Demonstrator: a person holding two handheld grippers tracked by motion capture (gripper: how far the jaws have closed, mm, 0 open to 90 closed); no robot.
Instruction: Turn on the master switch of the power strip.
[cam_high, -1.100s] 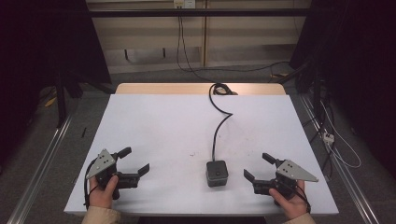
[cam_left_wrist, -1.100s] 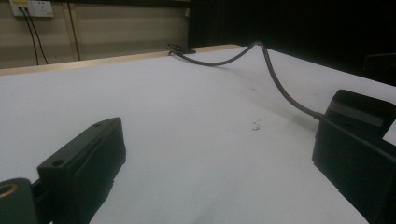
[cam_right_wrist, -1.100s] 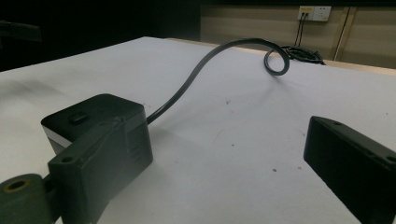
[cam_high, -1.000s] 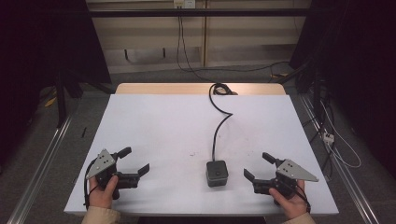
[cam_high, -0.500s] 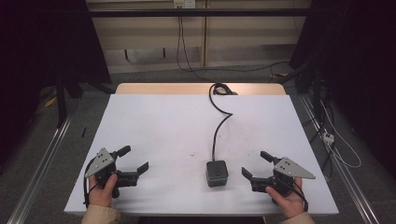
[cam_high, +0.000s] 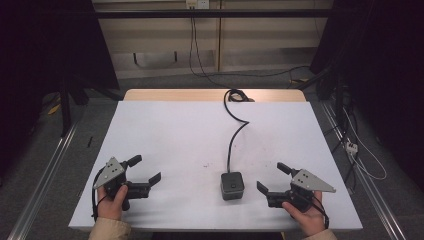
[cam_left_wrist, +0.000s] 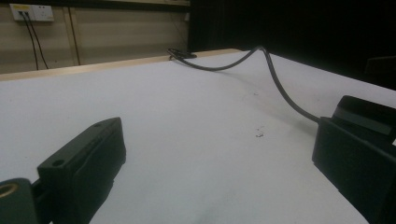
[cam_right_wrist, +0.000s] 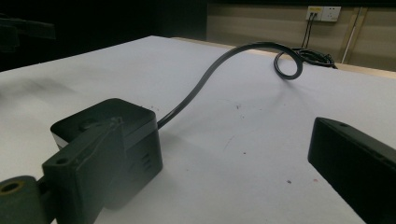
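Nothing picked up yet: my left hand-held gripper and right hand-held gripper both rest jaws apart on the tabletop, the small black box with its cable untouched near-centre, just left of the right one.

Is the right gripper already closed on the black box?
No: in the high view the right gripper sits open beside the black box, its jaws spread wide with bare table showing between them.

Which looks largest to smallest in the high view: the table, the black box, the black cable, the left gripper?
1. table
2. black cable, long and thin
3. left gripper
4. black box
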